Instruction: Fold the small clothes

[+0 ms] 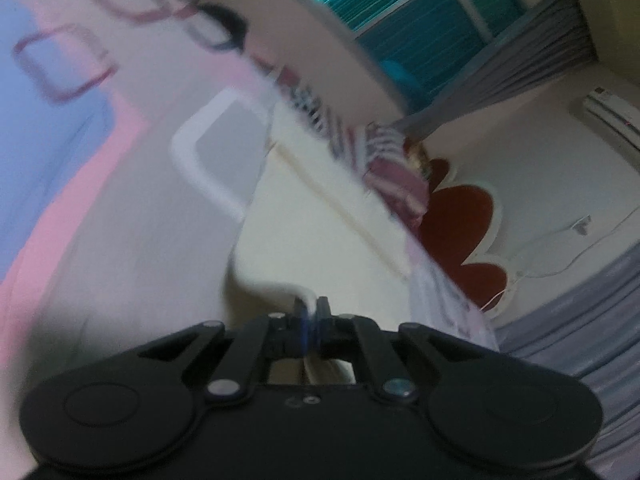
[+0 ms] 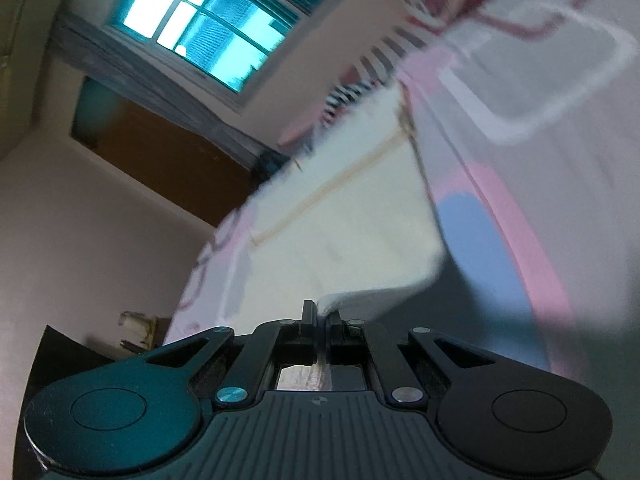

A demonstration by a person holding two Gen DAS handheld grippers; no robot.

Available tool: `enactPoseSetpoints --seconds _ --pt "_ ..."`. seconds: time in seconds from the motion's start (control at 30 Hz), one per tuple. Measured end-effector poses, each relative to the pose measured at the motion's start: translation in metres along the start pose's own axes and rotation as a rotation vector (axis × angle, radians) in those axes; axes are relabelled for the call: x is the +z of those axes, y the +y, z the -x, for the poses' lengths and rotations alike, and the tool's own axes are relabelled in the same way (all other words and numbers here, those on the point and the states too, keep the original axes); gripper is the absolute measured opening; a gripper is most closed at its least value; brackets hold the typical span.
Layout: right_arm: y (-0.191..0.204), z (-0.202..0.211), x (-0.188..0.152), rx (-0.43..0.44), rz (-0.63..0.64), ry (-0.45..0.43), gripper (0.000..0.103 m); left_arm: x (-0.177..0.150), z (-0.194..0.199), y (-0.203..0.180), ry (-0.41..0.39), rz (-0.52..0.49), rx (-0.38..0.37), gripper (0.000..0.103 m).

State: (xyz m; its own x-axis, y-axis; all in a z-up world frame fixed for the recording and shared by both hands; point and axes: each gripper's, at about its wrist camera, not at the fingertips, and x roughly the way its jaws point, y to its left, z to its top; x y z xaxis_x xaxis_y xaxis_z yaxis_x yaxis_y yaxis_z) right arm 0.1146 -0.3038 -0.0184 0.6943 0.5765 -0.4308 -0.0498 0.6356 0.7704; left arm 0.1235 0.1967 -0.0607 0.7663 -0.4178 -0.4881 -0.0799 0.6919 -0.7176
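Note:
A small cream-white garment [image 1: 316, 216] lies spread on the bed, with a thin tan seam line across it. In the left wrist view my left gripper [image 1: 311, 307] is shut on a near corner of this garment, which is lifted off the bed. In the right wrist view the same cream garment [image 2: 352, 216] stretches away from my right gripper [image 2: 321, 309], which is shut on its other near edge. Both views are blurred by motion.
The bed sheet [image 1: 132, 216] is white with pink and blue patches and outlined squares. Striped clothes [image 1: 384, 152] are piled at the bed's far end. A red flower-shaped headboard [image 1: 460, 216], a window [image 2: 200, 28] and grey curtains [image 1: 580, 332] surround the bed.

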Motion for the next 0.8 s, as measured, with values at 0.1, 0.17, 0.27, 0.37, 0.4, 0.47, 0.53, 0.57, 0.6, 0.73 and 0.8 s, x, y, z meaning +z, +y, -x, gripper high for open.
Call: enactPoseSetpoints --seconds 0.1,0.17,0.27,0.37,0.4,0.47,0.53,0.57,0.6,0.73,0.8 --pt "0.016 -0.005 0.025 0.015 0.020 -0.040 0.002 0.031 -0.013 -0.017 -0.039 -0.009 -0.034 0.002" --pt "0.024 -0.009 0.047 0.024 0.026 -0.071 0.002 0.050 -0.021 -0.027 -0.061 -0.021 -0.047 0.002" --pt "0.026 -0.025 0.084 0.034 0.007 -0.101 0.002 0.084 -0.048 -0.040 -0.080 -0.040 -0.053 0.002" --pt "0.018 -0.057 0.130 0.042 -0.039 -0.107 0.002 0.118 -0.082 -0.050 -0.079 -0.052 -0.039 0.002" --pt "0.013 -0.069 0.143 0.044 -0.052 -0.105 0.002 0.128 -0.094 -0.053 -0.077 -0.056 -0.033 0.002" --pt "0.001 -0.095 0.170 0.036 -0.070 -0.096 0.002 0.147 -0.122 -0.054 -0.065 -0.063 -0.021 0.002" --pt "-0.012 -0.124 0.193 0.017 -0.076 -0.082 0.002 0.163 -0.153 -0.050 -0.045 -0.072 -0.008 0.002" --pt "-0.020 -0.138 0.203 0.008 -0.078 -0.075 0.002 0.170 -0.169 -0.047 -0.035 -0.076 -0.002 0.002" --pt "-0.030 -0.153 0.212 -0.002 -0.088 -0.066 0.002 0.176 -0.185 -0.043 -0.025 -0.081 0.005 0.002" --pt "-0.068 -0.199 0.233 -0.010 -0.142 -0.042 0.002 0.192 -0.238 -0.024 0.004 -0.081 0.036 0.002" --pt "-0.087 -0.218 0.239 -0.011 -0.164 -0.025 0.002 0.194 -0.260 -0.018 0.033 -0.105 0.076 0.002"
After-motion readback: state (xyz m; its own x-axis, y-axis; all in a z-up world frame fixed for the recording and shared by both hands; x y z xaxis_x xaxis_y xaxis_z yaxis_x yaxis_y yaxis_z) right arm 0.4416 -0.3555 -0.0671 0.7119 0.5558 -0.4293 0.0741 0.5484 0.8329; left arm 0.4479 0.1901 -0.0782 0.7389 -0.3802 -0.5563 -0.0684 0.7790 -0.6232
